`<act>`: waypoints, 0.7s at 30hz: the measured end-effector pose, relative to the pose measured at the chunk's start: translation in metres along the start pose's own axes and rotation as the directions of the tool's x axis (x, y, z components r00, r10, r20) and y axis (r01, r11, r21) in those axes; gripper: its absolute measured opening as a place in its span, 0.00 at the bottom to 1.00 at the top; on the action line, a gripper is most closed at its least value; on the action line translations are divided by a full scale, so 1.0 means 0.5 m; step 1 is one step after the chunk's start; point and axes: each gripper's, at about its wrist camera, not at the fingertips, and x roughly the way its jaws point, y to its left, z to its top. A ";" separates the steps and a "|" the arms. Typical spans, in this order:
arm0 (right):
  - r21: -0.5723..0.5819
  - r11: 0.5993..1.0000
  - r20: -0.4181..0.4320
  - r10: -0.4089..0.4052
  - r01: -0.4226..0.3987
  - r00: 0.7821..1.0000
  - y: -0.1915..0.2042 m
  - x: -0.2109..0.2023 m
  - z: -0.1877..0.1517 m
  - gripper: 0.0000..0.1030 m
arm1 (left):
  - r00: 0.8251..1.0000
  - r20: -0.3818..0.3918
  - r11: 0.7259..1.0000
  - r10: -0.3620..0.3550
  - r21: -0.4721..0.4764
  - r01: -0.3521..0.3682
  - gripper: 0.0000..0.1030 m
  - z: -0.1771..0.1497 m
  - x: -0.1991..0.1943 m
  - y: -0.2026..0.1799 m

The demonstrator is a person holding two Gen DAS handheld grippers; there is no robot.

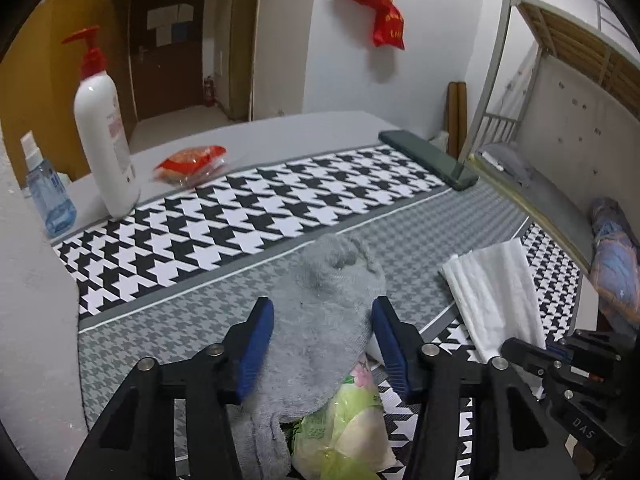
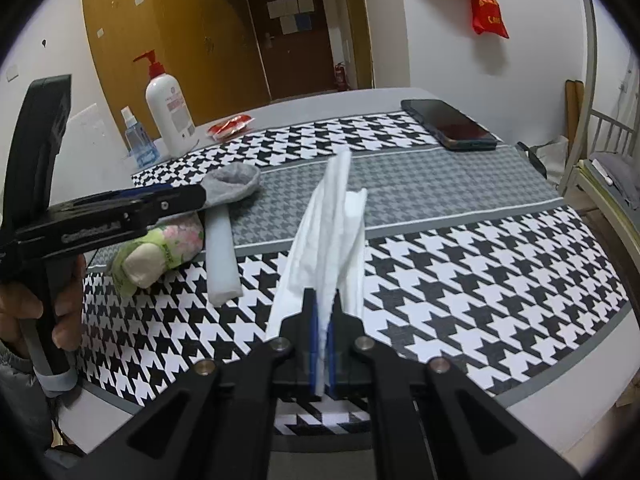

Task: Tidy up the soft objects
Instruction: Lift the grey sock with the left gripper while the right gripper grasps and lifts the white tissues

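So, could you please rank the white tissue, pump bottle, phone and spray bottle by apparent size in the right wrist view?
1. White tissue, largest, though nearest the camera, so inflated.
2. Pump bottle and phone: too alike to rank.
3. Spray bottle, smallest.

Under the left gripper (image 1: 323, 320), the grey sock (image 1: 320, 320) hides much of the green tissue pack (image 1: 348, 432), whose near end the frame cuts off. Whether the pads press the sock cannot be told.
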 end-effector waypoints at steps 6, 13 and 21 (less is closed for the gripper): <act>-0.005 1.000 0.000 0.004 -0.004 1.000 0.001 0.003 0.002 0.06 | 1.000 -0.019 1.000 0.007 0.016 -0.007 0.27 0.000 0.009 -0.004; -0.002 1.000 0.005 0.003 -0.003 1.000 0.001 0.002 0.001 0.06 | 1.000 -0.010 0.999 0.025 0.031 -0.024 0.13 -0.002 0.010 -0.008; -0.019 1.000 0.048 0.004 -0.003 0.999 0.013 -0.022 0.018 0.06 | 0.990 0.143 1.000 -0.015 -0.005 0.016 0.12 0.023 -0.081 0.006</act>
